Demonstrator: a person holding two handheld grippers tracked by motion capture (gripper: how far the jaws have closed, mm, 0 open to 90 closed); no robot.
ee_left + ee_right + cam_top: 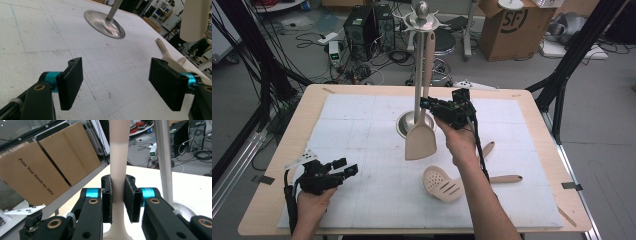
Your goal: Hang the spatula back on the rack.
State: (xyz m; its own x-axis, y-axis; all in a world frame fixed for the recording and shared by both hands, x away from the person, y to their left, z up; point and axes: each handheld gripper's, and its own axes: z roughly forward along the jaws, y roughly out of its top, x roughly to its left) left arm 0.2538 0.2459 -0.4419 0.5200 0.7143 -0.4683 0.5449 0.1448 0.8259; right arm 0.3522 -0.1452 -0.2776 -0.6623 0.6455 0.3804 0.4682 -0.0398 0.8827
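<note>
A beige spatula (420, 142) hangs upright beside the pole of a metal utensil stand (418, 75), its blade just above the stand's round base (404, 125). My right gripper (432, 105) is shut on the spatula's handle (118, 157), about halfway up; in the right gripper view both pads press the handle. Whether the handle's top sits on a hook I cannot tell. My left gripper (344, 167) rests low at the front left of the white mat, open, with nothing between its jaws (117, 82). The left gripper view also shows the base (103, 23) and the blade (195, 20).
A beige slotted spoon (442, 182) lies on the mat right of centre, and another beige handle (487, 148) lies behind my right forearm. Cardboard boxes (50, 170), computers and cables stand on the floor beyond the table. The white mat (352, 125) covers most of the wooden table.
</note>
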